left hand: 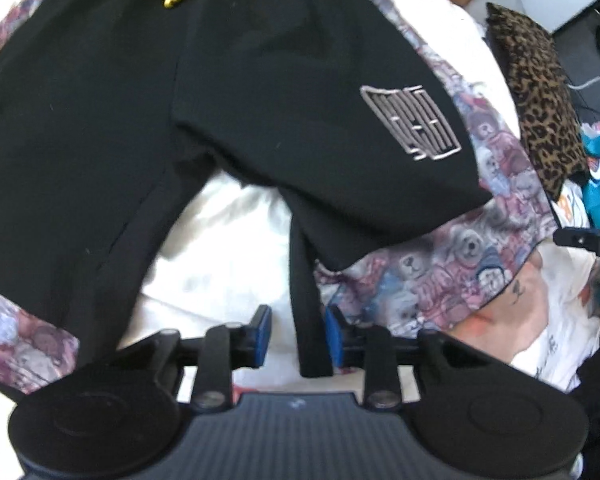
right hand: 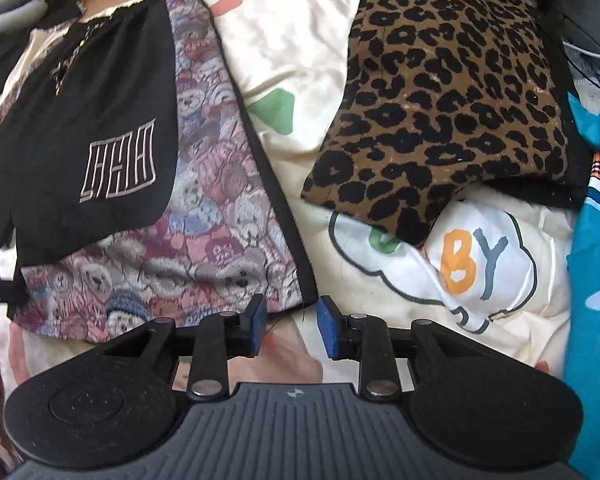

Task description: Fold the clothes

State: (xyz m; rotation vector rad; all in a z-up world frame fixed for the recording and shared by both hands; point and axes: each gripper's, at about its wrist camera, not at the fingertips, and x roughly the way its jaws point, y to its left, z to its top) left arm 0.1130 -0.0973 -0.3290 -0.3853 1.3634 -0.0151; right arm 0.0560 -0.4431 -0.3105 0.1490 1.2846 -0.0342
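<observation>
We saw the left tool (left hand: 296, 334) with its blue pads parted around a hanging strip of the black shorts (left hand: 228, 92), not pinching it. Our right tool (right hand: 290, 328) also stood partly open, holding nothing, just short of the shorts' teddy-bear hem. The shorts lay spread on the cream bedding (right hand: 300, 52); farther right sat a folded leopard-print garment (right hand: 452, 92).
</observation>
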